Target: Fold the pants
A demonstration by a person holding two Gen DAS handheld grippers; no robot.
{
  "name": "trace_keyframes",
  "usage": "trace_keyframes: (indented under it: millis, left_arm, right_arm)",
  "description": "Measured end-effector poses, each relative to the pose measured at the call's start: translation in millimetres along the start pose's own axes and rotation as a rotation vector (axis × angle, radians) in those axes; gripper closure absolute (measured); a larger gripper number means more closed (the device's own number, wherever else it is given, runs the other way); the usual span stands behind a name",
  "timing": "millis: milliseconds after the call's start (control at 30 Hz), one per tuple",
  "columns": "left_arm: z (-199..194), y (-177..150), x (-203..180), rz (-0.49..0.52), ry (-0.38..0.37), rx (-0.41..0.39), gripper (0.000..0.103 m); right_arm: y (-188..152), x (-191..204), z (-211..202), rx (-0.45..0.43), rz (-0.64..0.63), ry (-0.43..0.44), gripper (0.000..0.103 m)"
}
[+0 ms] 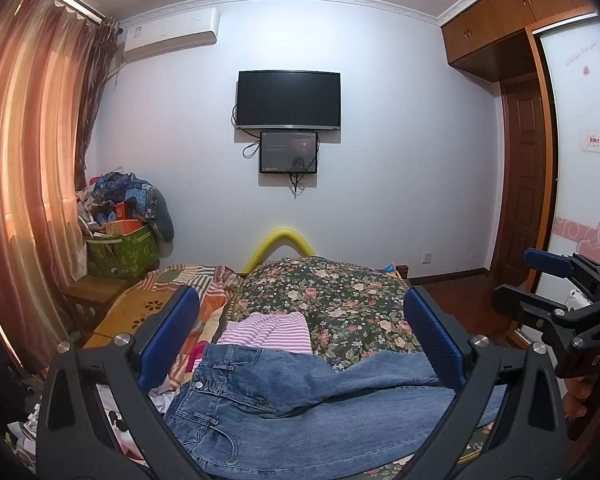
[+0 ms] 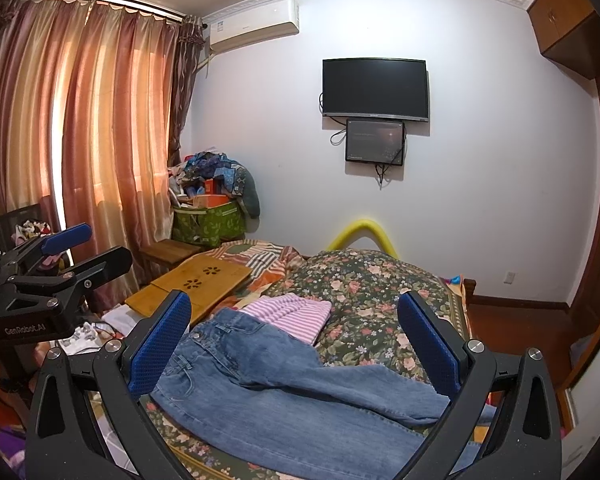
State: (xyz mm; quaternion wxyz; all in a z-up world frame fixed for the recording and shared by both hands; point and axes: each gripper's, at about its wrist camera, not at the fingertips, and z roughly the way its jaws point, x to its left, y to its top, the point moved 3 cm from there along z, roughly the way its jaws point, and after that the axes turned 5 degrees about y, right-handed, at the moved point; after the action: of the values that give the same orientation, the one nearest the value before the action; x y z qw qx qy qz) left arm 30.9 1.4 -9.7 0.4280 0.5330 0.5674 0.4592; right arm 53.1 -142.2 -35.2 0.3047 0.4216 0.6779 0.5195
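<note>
Left wrist: jeans (image 1: 300, 400) on floral bedspread (image 1: 340, 292), bedroom.

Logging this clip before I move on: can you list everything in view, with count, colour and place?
jeans: one pair, blue, spread on the bed, waistband to the left.
striped garment: one, pink and white, folded, behind the jeans.
floral quilt: one, dark green with pink flowers, on the bed.
wooden lap tray: one, light brown, left part of the bed.
yellow foam tube: one, arched behind the quilt.
green storage box: one, overfilled, far left corner.
television: one, black, on the wall; smaller screen under it.
air conditioner: one, white, top of the wall.
curtains: orange-pink, left.
left hand-held gripper: open, above the jeans.
right hand-held gripper: open, above the jeans.
</note>
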Motion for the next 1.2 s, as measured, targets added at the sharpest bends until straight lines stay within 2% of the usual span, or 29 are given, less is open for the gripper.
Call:
trace_keyframes:
  millis: [1200]
  left_arm:
    - [4.9,-1.8,3.3,-0.011,-0.001,0.012,0.000]
  right_arm:
    - [-2.2,3.8,4.8,-0.004,0.002,0.009,0.000]
